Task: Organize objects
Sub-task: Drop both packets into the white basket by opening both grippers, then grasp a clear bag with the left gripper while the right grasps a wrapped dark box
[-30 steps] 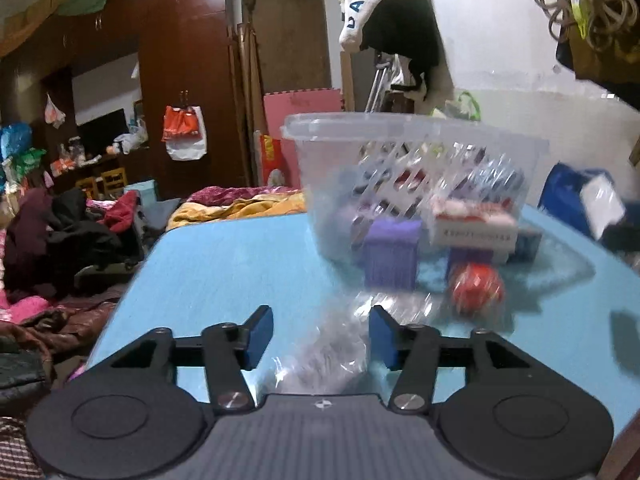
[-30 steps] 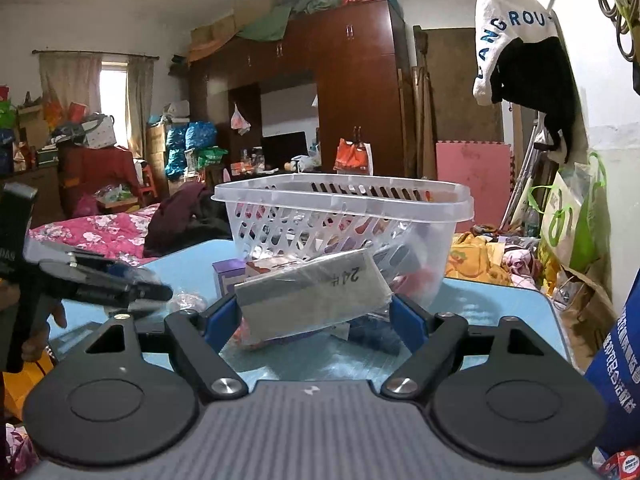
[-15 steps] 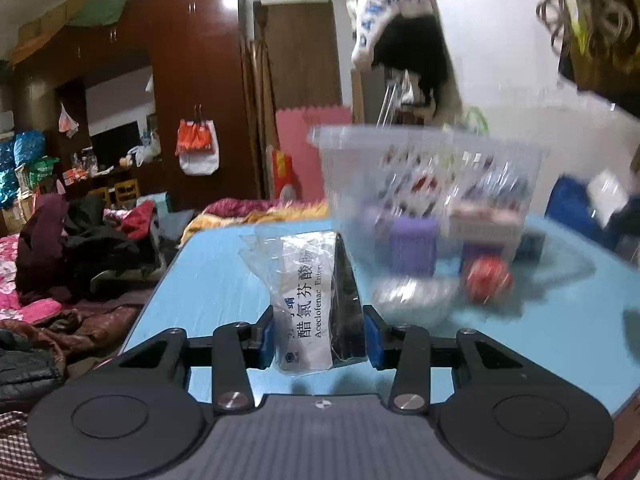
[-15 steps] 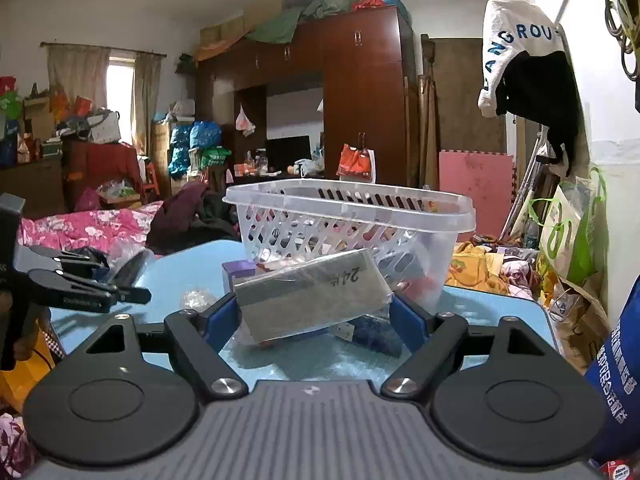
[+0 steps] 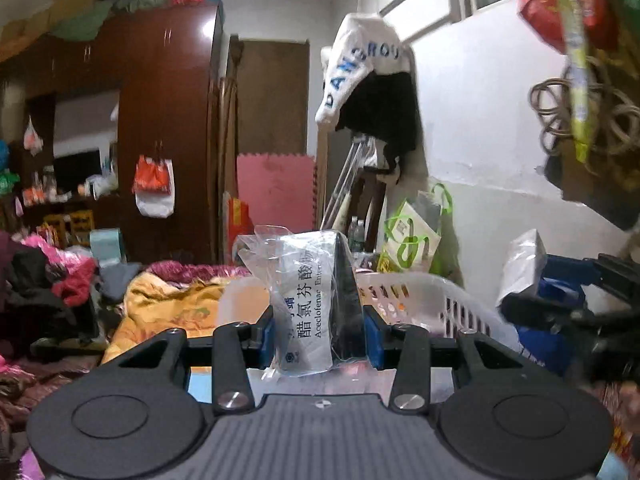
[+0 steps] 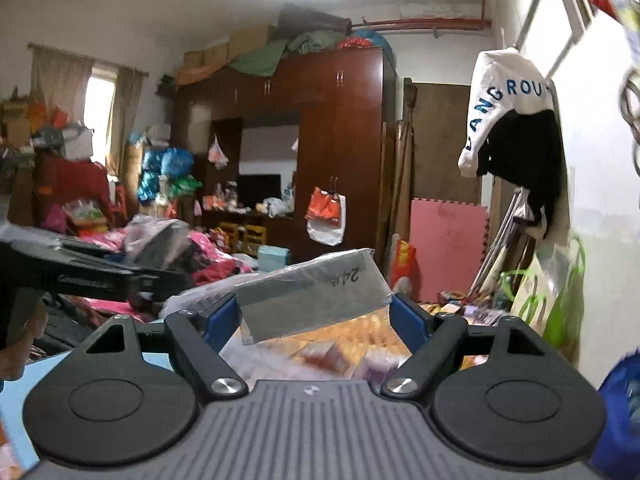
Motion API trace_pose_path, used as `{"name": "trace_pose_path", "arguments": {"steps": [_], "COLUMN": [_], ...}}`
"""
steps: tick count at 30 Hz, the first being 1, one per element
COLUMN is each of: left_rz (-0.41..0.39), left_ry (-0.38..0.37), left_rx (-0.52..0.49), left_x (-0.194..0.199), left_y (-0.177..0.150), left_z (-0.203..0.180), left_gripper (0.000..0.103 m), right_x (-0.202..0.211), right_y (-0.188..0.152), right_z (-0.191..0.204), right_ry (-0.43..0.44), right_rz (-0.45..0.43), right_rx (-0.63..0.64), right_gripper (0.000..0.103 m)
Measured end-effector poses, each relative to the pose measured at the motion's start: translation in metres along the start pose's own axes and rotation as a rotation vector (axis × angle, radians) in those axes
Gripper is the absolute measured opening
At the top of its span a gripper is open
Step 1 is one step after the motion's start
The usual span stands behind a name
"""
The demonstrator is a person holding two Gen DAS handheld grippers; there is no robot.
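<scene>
My left gripper [image 5: 318, 336] is shut on a medicine pack [image 5: 308, 300], a white printed box in a clear plastic bag, held upright in the air. Just behind and below it is the rim of the white slotted basket [image 5: 436, 280]. My right gripper [image 6: 310, 320] is shut on a grey box [image 6: 308, 300] wrapped in clear plastic and marked "24#". It hangs above the basket's blurred contents [image 6: 340, 354]. Each view shows the other gripper: the right one [image 5: 560, 312] at the right edge, the left one [image 6: 100, 276] at the left edge.
The blue table [image 6: 16, 420] shows only at the lower left corner. Beyond it are a bed with heaped clothes [image 5: 168, 300], a dark wardrobe [image 6: 340, 140], a green-handled bag [image 5: 416, 240] by the wall and a white garment [image 6: 508, 96] hanging on the right.
The left gripper closed on the medicine pack and lifted it off the table. Both grippers rose, so the basket has sunk low in both views. The right kept its grey box.
</scene>
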State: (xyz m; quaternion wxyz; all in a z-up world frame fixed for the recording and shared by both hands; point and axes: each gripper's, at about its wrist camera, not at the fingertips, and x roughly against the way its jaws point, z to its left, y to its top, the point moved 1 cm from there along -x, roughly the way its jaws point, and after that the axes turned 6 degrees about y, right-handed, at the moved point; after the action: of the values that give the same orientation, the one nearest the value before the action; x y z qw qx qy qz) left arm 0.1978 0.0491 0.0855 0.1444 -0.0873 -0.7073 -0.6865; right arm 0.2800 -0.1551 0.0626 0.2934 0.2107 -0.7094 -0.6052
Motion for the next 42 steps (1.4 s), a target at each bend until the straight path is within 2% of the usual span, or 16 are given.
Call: {"name": "trace_pose_path", "arguments": {"steps": [3, 4, 5, 6, 9, 13, 17, 21, 23, 26, 29, 34, 38, 41, 42], "left_rz": [0.043, 0.055, 0.067, 0.076, 0.104, 0.06, 0.007, 0.047, 0.084, 0.123, 0.153, 0.196, 0.202, 0.208, 0.208], "left_ry": [0.027, 0.022, 0.019, 0.027, 0.041, 0.051, 0.042, 0.024, 0.043, 0.054, 0.04, 0.004, 0.017, 0.015, 0.01], "left_rx": [0.028, 0.032, 0.033, 0.036, 0.029, 0.004, -0.057, -0.101, -0.109, -0.11, -0.115, -0.114, -0.148, -0.146, -0.142], "left_x": [-0.038, -0.05, -0.06, -0.067, -0.071, -0.035, 0.015, 0.04, 0.04, 0.033, 0.028, 0.021, 0.016, 0.011, 0.011], "left_y": [0.01, 0.011, 0.011, 0.01, 0.002, -0.013, -0.043, -0.093, -0.112, -0.129, -0.138, -0.148, -0.149, -0.148, -0.147], "left_z": [-0.005, -0.005, -0.005, -0.004, 0.002, 0.008, 0.009, 0.012, 0.012, 0.013, 0.012, 0.013, 0.003, 0.0, 0.0], "left_gripper": [0.05, 0.059, 0.074, 0.077, 0.078, 0.078, 0.093, 0.093, 0.093, 0.093, 0.093, 0.093, 0.093, 0.092, 0.092], "right_x": [-0.029, -0.038, -0.044, -0.048, -0.046, -0.009, 0.03, 0.027, 0.013, -0.008, -0.019, -0.035, -0.037, -0.038, -0.038], "right_y": [0.006, 0.006, 0.005, 0.003, -0.006, -0.018, -0.043, -0.086, -0.108, -0.124, -0.123, -0.126, -0.133, -0.132, -0.132], "right_z": [-0.006, -0.009, -0.011, -0.012, -0.012, -0.013, -0.012, -0.016, -0.016, -0.013, -0.011, -0.011, -0.019, -0.016, -0.016], "right_ry": [-0.023, -0.028, -0.032, -0.037, -0.047, 0.01, 0.007, -0.007, -0.022, -0.005, 0.021, 0.001, 0.012, 0.008, 0.006], "right_rz": [0.043, 0.057, 0.067, 0.077, 0.108, 0.11, 0.102, 0.24, 0.331, 0.406, 0.406, 0.431, 0.447, 0.445, 0.448], "right_rx": [0.007, -0.005, -0.016, -0.021, -0.024, -0.073, -0.108, -0.151, -0.172, -0.21, -0.259, -0.269, -0.301, -0.292, -0.291], "right_gripper": [0.085, 0.088, 0.092, 0.101, 0.103, 0.103, 0.103, 0.103, 0.103, 0.103, 0.103, 0.103, 0.102, 0.096, 0.089]}}
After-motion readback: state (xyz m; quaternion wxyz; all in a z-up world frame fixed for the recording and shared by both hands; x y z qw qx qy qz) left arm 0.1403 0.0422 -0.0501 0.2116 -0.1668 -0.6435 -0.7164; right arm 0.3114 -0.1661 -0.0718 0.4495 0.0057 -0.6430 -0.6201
